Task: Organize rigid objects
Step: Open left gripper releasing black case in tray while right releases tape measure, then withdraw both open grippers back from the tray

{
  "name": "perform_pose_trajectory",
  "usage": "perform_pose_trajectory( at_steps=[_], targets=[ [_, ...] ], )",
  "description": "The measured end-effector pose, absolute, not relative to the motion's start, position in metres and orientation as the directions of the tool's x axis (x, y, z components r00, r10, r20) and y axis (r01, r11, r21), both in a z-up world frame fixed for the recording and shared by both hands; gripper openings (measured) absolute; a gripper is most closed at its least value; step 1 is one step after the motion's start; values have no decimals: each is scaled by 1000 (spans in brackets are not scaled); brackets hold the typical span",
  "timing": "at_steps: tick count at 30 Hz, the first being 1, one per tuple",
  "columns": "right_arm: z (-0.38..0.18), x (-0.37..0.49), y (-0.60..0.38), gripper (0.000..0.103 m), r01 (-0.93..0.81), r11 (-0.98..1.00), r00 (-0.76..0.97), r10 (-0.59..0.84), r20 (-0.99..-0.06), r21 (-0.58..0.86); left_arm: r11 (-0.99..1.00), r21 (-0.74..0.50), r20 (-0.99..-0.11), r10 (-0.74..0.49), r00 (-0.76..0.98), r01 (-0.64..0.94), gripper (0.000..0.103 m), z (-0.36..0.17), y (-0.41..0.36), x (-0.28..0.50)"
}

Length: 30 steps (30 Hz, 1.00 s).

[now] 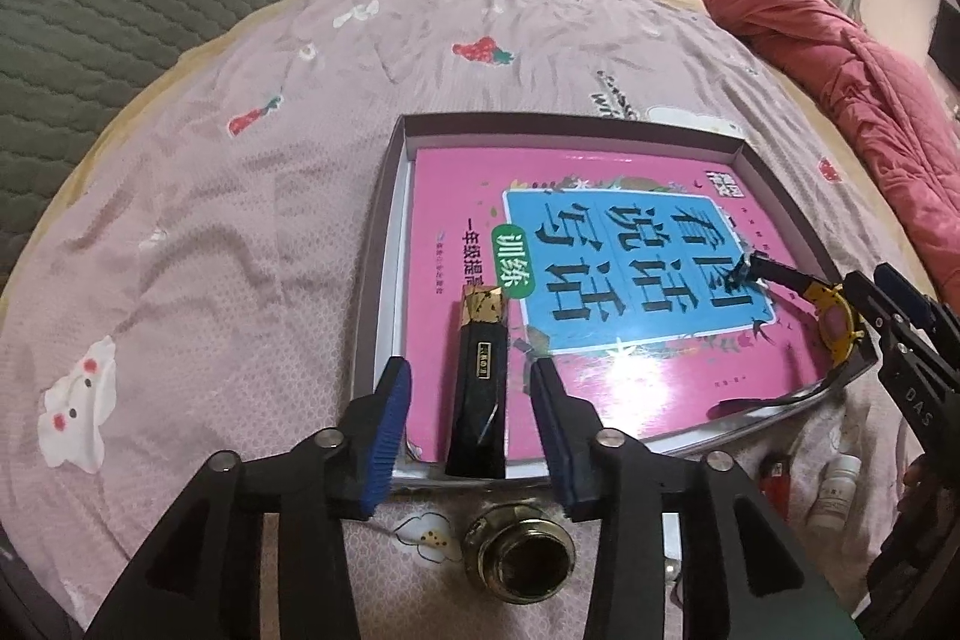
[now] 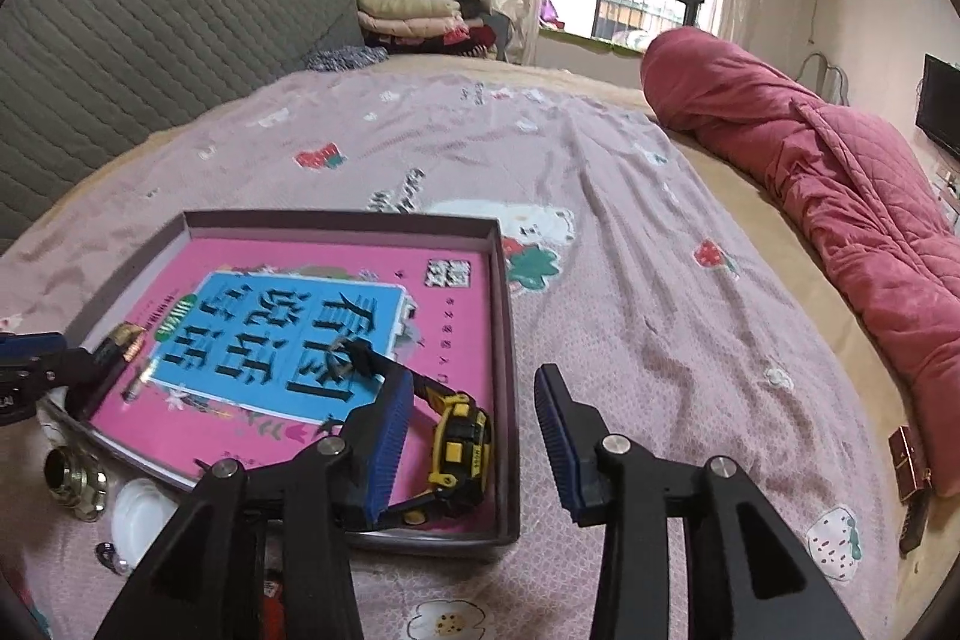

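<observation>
A shallow box (image 1: pixel 393 244) lies on the bed's pink printed sheet (image 1: pixel 210 220), and a pink book (image 1: pixel 456 196) with a blue title panel lies flat inside it, filling most of the floor; a black lighter-like case with a gold top (image 1: pixel 480 388) lies on the book near the box's near wall, and a yellow-and-black tape measure (image 2: pixel 459 445) rests in the box's near right corner, its strap trailing across the book; the left gripper (image 1: pixel 471 436) hovers over the black case with its jaws about half open, one blue pad on each side and clear of it, gripping nothing; the right gripper (image 2: pixel 474 436) hangs over the box's right wall, jaws likewise half open and empty, the tape measure just beside its left pad; outside the box, just in front of its near wall, sit a brass fitting (image 1: pixel 519 550), a red lighter (image 1: pixel 774 478) and a small white bottle (image 1: pixel 834 496); a rolled red quilt (image 2: pixel 828 196) lies well beyond the box's right side.
</observation>
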State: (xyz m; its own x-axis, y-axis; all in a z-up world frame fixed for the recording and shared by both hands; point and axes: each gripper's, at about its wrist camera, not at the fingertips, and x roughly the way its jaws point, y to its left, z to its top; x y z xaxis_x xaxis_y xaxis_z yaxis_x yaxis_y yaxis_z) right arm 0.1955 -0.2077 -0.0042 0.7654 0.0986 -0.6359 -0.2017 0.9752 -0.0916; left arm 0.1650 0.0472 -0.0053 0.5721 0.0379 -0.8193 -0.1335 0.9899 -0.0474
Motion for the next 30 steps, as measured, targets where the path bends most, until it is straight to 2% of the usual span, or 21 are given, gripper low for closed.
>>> perform_pose_trajectory(
  at_steps=[3,7,14,18,30],
  targets=[
    [3,189,-209,43,-219,974,778,136,-613,-63,991,-49,-815,34,579,-127,50,-1,45,162],
    [9,181,-211,49,-230,972,789,163,-592,-39,992,-50,-810,27,586,-115,51,5,41,154],
    [18,162,-207,50,-277,960,804,208,-556,-42,988,-89,-800,3,600,-124,56,15,42,139],
    [24,150,-209,57,-281,959,813,214,-542,-44,989,-93,-794,-3,609,-116,56,18,41,133],
    [34,128,-208,57,-258,966,815,201,-543,-30,992,-105,-768,-37,640,-69,59,35,36,113]
  ],
)
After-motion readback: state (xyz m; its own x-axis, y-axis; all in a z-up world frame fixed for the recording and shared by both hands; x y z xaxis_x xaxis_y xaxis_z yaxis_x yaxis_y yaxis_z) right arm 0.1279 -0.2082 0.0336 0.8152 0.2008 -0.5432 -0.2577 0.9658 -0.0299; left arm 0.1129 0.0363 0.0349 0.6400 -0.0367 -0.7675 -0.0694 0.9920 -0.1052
